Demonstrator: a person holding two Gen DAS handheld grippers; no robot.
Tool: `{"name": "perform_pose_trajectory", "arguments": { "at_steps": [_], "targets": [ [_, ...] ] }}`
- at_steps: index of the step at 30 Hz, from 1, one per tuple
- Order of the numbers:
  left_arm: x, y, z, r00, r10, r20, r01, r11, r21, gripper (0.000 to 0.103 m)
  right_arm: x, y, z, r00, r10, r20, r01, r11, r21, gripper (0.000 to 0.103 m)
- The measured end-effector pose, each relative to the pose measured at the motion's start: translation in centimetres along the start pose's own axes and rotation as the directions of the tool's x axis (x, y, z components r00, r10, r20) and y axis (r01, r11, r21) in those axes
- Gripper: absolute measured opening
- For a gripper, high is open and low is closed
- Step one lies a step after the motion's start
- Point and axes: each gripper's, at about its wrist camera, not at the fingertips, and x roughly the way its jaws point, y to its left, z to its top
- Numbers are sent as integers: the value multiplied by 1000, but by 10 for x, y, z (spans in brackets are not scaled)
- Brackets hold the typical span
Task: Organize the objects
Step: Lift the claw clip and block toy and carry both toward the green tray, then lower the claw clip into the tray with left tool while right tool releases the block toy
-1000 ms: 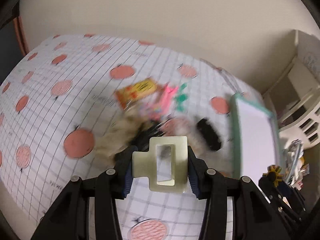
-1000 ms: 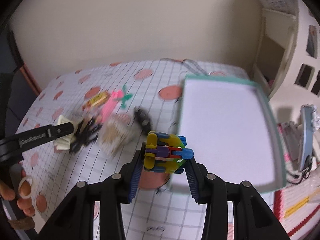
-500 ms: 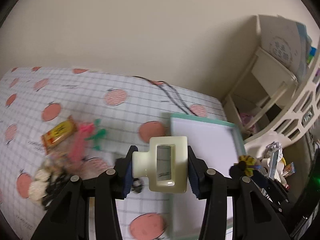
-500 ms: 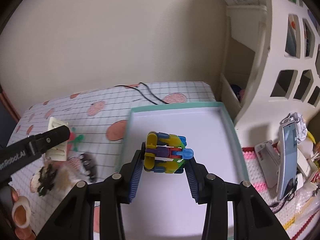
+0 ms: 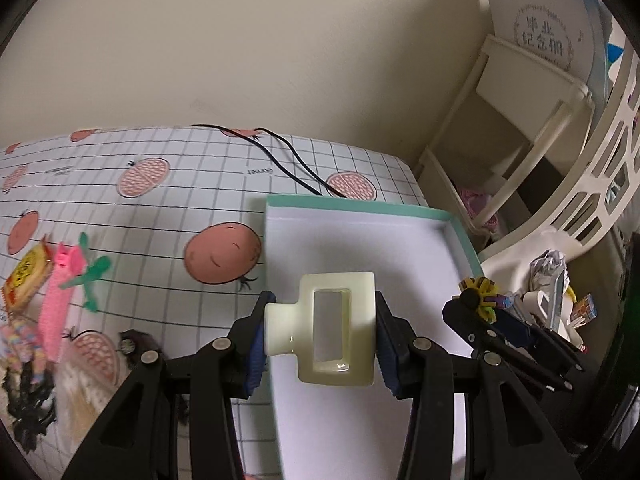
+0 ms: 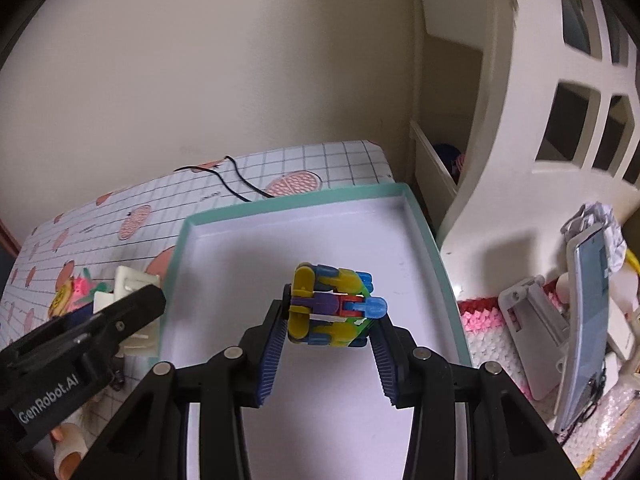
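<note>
Cream rigid plastic claw clip (image 5: 335, 330), light and slick, clamped across its flat sides in left gripper (image 5: 320, 338), held level above left edge of teal-rimmed white tray (image 6: 424, 236). Bundle of multicoloured plastic clips (image 6: 332, 307), light, apt to scatter, pinched in right gripper (image 6: 330, 334) over tray's middle.

Dim, warm indoor light; soft shadows, strong fisheye curvature, dark vignetted corners.

Home: fruit-print tablecloth (image 5: 168, 184), white shelf (image 5: 532, 120)
</note>
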Motion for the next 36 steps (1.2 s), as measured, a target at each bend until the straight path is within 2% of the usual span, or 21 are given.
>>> {"name": "perform_pose_trajectory", "arguments": {
  "at_steps": [4,10,19,36],
  "targets": [
    [15,-3,-2,1000,-10,-23,11,1000,10,48,10,-7,-2,1000,-7,-13,7,1000,8,44],
    [35,-1,-7,998,18,-67,-17,1000,8,48,20,-12,-5,999,-6,-32,7,1000,14,44],
    [36,-5,-8,995,78,-59,-76,996,44,48,26,-11,-9,999,-11,-45,11,1000,-4,44],
    [38,-10,-8,992,102,-70,-98,993,66,48,37,-1,-20,996,-26,-82,20,997,-75,44]
  ]
}}
